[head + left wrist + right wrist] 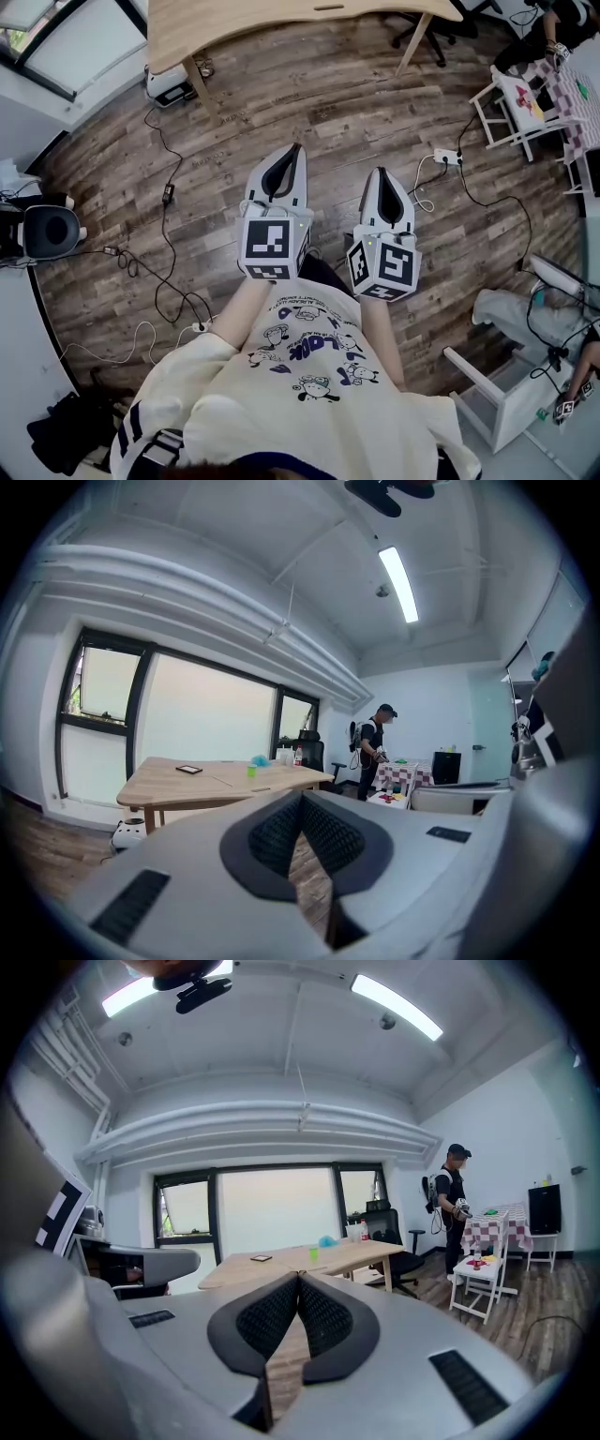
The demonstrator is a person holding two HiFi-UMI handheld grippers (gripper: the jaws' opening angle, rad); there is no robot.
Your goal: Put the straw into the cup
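Left gripper view is showing us a small green cup (250, 772) standing upright on a pale wooden table (178, 787) far across the room, well apart from both tools; we are not making out any straw. Just beside the cup a blue lump (259, 760) and some pale containers (285, 756) are sitting. A flat dark rectangle (188, 770) is lying nearer the table's window end.

We are seeing the left gripper (302, 795) with its dimpled black pads (274, 834) pressed together at the tips, nothing between them. The right gripper (298, 1275) is likewise closed and empty, its grey shell smooth and rounded.

In the head view we are holding both tools side by side in front of our body over a dark plank floor (375, 103), where black and white cables (165, 220) are trailing.

Beyond the table a black office chair (310, 751) is standing, and a person (372, 750) in dark clothes is standing by a checked tablecloth (401, 772)
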